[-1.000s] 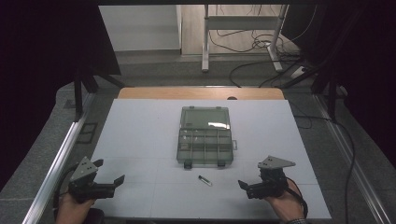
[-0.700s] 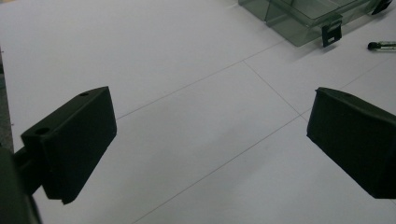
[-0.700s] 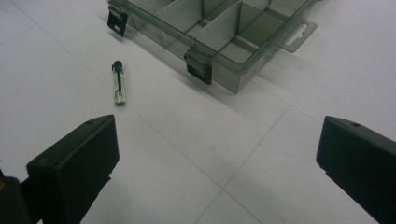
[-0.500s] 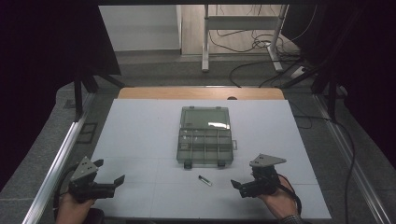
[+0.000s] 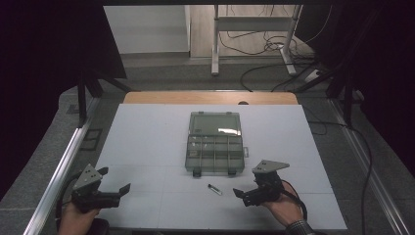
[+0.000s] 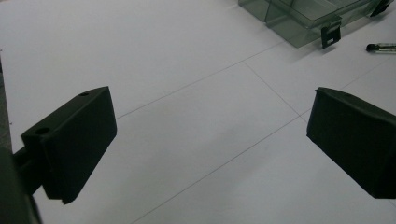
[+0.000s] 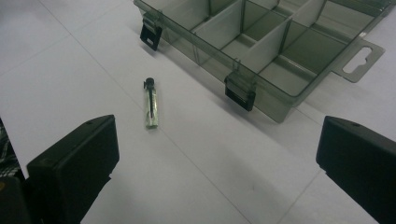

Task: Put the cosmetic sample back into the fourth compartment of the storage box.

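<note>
A smoky clear compartment box (image 5: 215, 147) lies open in the middle of the white table, its lid laid back on the far side. A small clear tube with a black cap (image 5: 214, 189) lies just in front of the box. My right gripper (image 5: 240, 197) is open, low over the table, a little to the right of the tube and pointing at it. In the right gripper view the tube (image 7: 151, 103) lies ahead between the wide jaws (image 7: 217, 163), left of centre, with the box (image 7: 261, 46) behind it. My left gripper (image 5: 116, 180) is open and empty at the front left.
The white table top (image 5: 147, 147) has thin seam lines, a wooden strip (image 5: 205, 98) along its far edge and a metal rail (image 5: 63, 161) on the left. In the left gripper view the box's corner (image 6: 299, 18) and the tube (image 6: 382, 46) sit far ahead at the upper right.
My right gripper has moved left and slightly forward, closer to the tube. The left gripper, the box and the tube have stayed where they were.
</note>
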